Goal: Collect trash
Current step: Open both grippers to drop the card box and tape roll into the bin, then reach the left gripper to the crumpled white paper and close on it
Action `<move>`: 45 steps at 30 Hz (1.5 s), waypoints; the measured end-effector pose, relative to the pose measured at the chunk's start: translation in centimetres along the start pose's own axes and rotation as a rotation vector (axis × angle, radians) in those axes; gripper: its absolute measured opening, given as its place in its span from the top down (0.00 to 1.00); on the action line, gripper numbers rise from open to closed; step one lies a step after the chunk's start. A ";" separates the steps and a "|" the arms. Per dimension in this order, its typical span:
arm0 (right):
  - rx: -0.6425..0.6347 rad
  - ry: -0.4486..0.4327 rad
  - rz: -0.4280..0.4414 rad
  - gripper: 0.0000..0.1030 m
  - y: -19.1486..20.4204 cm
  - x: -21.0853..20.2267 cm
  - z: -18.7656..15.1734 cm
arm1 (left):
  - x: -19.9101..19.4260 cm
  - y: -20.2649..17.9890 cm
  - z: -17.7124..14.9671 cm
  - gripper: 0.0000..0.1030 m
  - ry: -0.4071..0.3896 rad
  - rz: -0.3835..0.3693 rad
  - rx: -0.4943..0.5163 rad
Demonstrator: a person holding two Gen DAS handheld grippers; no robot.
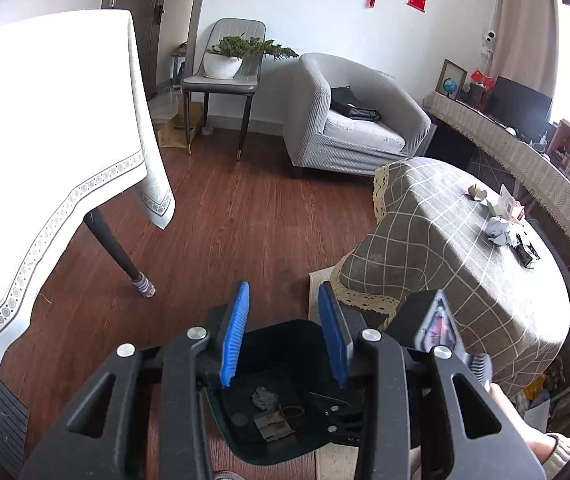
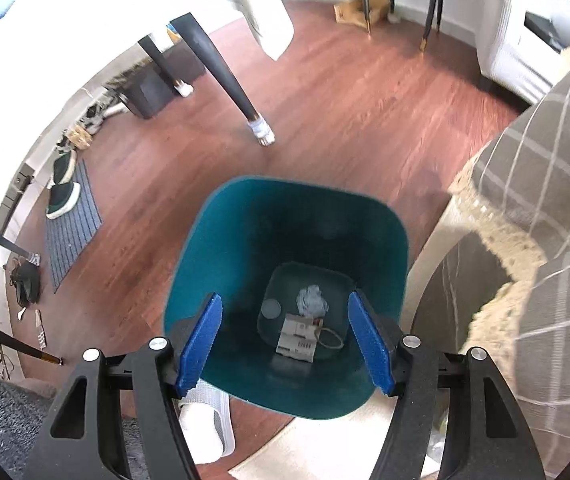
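Observation:
A teal trash bin [image 2: 221, 264] stands on the wood floor below both grippers; it also shows in the left wrist view [image 1: 285, 336]. Inside lie a crumpled grey paper [image 2: 312, 300], a flattened carton [image 2: 297, 338], a round cap [image 2: 271, 309] and a rubber band [image 2: 331, 338]. My right gripper [image 2: 285, 344] is open and empty above the bin's mouth. My left gripper [image 1: 285, 336] is open and empty above the bin too. More trash lies on the checked table [image 1: 445, 248]: crumpled paper [image 1: 501, 230], a black wrapper [image 1: 527, 250] and a small carton [image 1: 507, 204].
A white-clothed table [image 1: 45, 140] with a dark leg [image 1: 119, 248] stands left. A grey armchair [image 1: 349, 120], a chair with a potted plant [image 1: 225, 60] and a long sideboard [image 1: 525, 156] stand behind. A doormat with shoes [image 2: 71, 220] lies at left, and a slippered foot [image 2: 205, 420] by the bin.

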State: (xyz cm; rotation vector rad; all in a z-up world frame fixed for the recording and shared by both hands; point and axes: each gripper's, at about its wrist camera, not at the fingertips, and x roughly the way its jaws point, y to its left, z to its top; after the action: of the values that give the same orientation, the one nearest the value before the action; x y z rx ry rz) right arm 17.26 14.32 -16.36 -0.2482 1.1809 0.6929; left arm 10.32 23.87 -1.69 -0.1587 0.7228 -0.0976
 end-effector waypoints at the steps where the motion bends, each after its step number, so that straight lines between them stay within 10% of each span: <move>1: -0.008 -0.014 0.005 0.39 0.0 -0.7 0.0 | -0.1 -0.2 0.1 0.63 -0.004 0.004 0.006; 21: -0.086 -0.345 -0.044 0.56 -2.3 -15.6 -1.4 | 0.1 -6.3 2.9 0.47 -0.083 -0.015 0.028; 45: 0.118 -0.436 -0.198 0.55 -17.4 -22.8 -7.5 | 8.5 -23.2 5.1 0.25 -0.041 -0.125 0.175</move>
State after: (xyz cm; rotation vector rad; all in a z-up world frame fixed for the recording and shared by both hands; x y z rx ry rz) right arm 17.53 -11.32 -1.50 -0.1047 0.7645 0.4699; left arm 19.28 0.43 0.67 -0.0388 0.6597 -0.2753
